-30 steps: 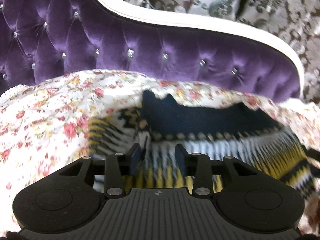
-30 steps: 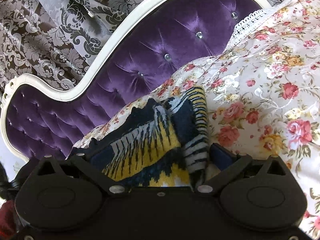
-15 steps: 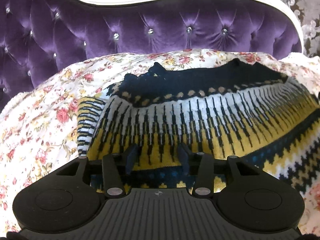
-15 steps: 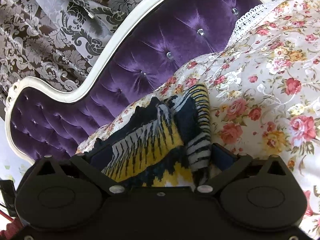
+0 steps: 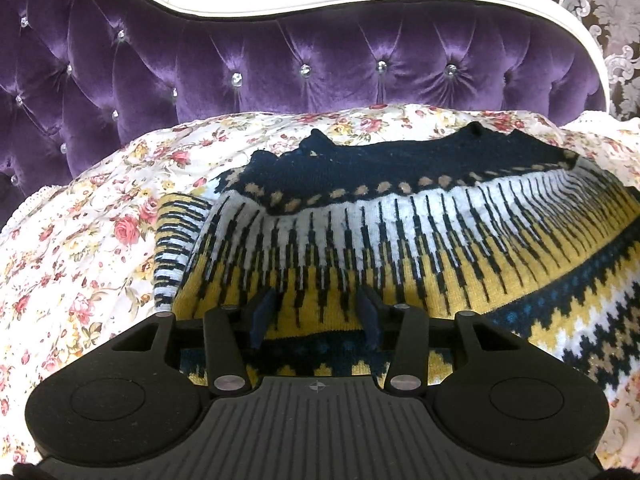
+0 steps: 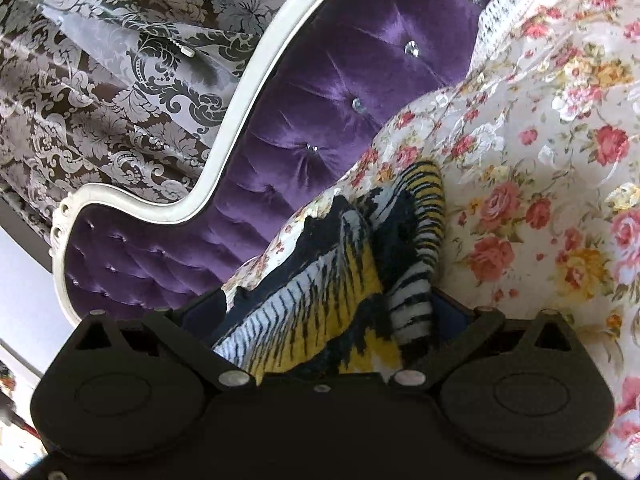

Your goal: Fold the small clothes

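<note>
A knitted sweater (image 5: 400,248), navy, white and yellow with a zigzag pattern, lies spread on the floral bedspread (image 5: 80,248). Its navy collar end is toward the headboard, and a striped sleeve (image 5: 176,248) is folded at its left edge. My left gripper (image 5: 315,316) hovers low over the yellow band, open, with nothing pinched between its fingers. In the right wrist view the sweater (image 6: 340,280) bunches up between the widely spread fingers of my right gripper (image 6: 328,312). The left pad's face shows bare, so it is open around the cloth.
A purple tufted headboard (image 5: 280,60) with a white curved frame (image 6: 224,152) rises right behind the sweater. Patterned damask curtains (image 6: 120,80) hang beyond it. Floral bedspread (image 6: 540,160) stretches away to the sides.
The left gripper has moved in and down over the sweater, which now lies spread flat, and its fingers have parted a little. The right view has rolled slightly, with the sweater still between its jaws.
</note>
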Tool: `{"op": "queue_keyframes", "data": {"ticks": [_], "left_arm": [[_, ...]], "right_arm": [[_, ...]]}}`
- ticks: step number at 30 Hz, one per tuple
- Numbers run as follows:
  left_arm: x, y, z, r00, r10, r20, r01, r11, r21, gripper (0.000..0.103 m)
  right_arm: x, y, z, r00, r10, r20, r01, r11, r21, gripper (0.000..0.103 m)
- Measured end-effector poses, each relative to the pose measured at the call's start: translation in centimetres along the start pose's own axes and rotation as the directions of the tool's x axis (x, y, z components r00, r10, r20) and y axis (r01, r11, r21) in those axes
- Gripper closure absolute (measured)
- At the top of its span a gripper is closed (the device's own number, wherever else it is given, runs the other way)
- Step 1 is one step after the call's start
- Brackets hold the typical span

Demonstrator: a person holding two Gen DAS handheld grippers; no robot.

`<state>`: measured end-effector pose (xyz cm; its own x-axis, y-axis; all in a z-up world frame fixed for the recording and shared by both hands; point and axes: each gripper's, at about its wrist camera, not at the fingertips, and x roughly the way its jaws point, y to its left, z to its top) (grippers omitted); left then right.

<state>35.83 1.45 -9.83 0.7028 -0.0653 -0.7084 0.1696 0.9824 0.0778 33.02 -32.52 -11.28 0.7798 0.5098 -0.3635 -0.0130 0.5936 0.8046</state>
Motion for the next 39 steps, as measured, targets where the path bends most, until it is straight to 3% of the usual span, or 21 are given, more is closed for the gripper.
{"op": "queue_keyframes", "data": {"ticks": [2,4,6,7,8,10,15,24,30,35,39], "left_arm": [[0.0,0.0,0.0,1.0,0.003,-0.003,-0.003,1.0,-0.003,0.058],[0.0,-0.1,0.1,1.0,0.006,-0.003,-0.006,1.0,0.002,0.058],[0.0,-0.1,0.1,1.0,0.01,-0.003,-0.01,1.0,0.002,0.058],[0.1,-0.2,0.1,1.0,0.012,-0.002,-0.012,1.0,0.001,0.058],[0.0,-0.2,0.1,1.0,0.013,-0.001,-0.013,1.0,0.001,0.058],[0.0,-0.2,0.1,1.0,0.016,0.0,-0.016,1.0,0.002,0.058],[0.1,-0.5,0.2,0.999,0.034,-0.006,-0.034,0.999,0.008,0.058],[0.2,-0.7,0.6,0.998,0.062,-0.026,-0.062,0.998,-0.008,0.058],[0.1,-1.4,2.3,0.992,0.093,-0.08,-0.094,0.996,-0.001,0.058],[-0.1,-2.7,3.6,0.997,0.038,-0.064,-0.042,0.997,-0.058,0.058],[1.0,-4.8,3.8,0.996,0.003,-0.087,-0.007,0.999,-0.041,0.058]], "right_arm": [[-0.2,-0.4,0.2,1.0,0.019,-0.009,-0.019,0.999,0.042,0.005],[-0.1,-0.9,0.3,0.999,0.031,-0.032,-0.028,0.996,0.087,0.019],[0.3,-1.7,0.2,0.996,0.064,-0.066,-0.054,0.989,0.136,0.042],[0.5,-2.1,0.1,0.994,0.07,-0.083,-0.057,0.986,0.156,0.047],[0.8,-2.4,-0.1,0.994,0.061,-0.094,-0.044,0.985,0.166,0.059],[1.0,-2.4,-0.5,0.995,0.019,-0.095,-0.005,0.99,0.142,0.069],[0.8,-1.7,-0.4,0.996,-0.007,-0.087,0.016,0.995,0.102,0.07],[0.7,-2.7,-0.2,0.996,0.01,-0.094,0.004,0.989,0.147,0.071],[0.6,-2.7,-0.2,0.995,0.017,-0.1,-0.003,0.99,0.138,0.071],[0.7,-2.7,-0.1,0.994,0.019,-0.104,-0.005,0.991,0.134,0.071],[0.7,-2.7,-0.2,0.995,0.02,-0.103,-0.007,0.992,0.13,0.071]]}}
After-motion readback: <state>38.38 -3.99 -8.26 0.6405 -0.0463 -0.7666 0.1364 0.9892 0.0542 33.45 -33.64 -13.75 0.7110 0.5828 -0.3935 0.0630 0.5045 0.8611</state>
